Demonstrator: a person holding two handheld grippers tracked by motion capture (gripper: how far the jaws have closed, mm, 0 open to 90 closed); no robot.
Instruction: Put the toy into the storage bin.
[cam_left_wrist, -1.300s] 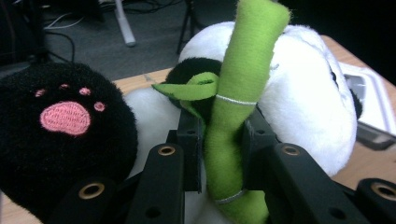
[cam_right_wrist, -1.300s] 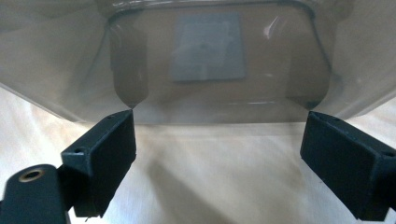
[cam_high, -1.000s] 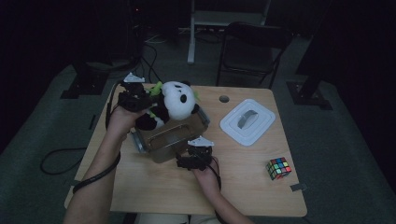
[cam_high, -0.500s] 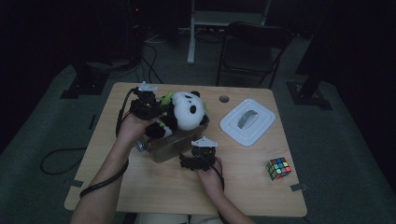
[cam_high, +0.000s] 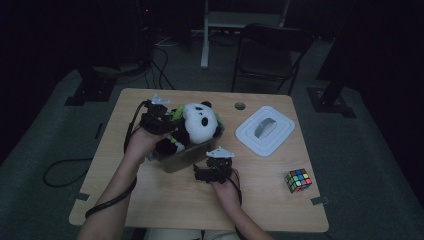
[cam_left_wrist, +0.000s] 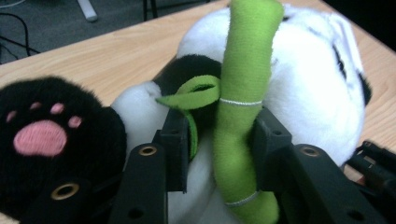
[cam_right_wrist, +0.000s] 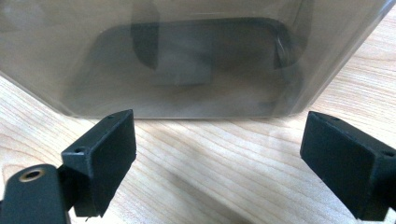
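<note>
Panda (cam_high: 199, 122) now sits half inside the clear bin (cam_high: 192, 157) at mid-table, its white head poking above the rim and its black legs down against the wall. A second ago I held it clear of the bin on the far-left side; since then my left hand has carried it across and lowered it in. My left gripper (cam_high: 159, 120), just left of the bin, has just been opening: in the left gripper view its jaws stand partly apart around the green bamboo stalk (cam_left_wrist: 240, 112) sewn to the toy, the right jaw close against the stalk, the left one with a gap and a green leaf (cam_left_wrist: 194, 95) in it. I judge the grip is let go or nearly so, which would mean the toy is delivered and only the withdrawal remains. A pink-padded paw (cam_left_wrist: 44, 137) shows at the left of that view.

My right gripper (cam_high: 214, 172) rests on the table just in front of the bin, jaws spread wide and holding nothing; the right gripper view looks straight at the bin's cloudy wall (cam_right_wrist: 187, 60). It seems posted to steady the bin.

Right of the bin lies a white lid (cam_high: 265, 130), flat and apart, so the bin is uncovered. Farther right of the bin, near the table's front edge, sits a colour cube (cam_high: 298, 180). Besides the panda, I can make out nothing else in the bin.
</note>
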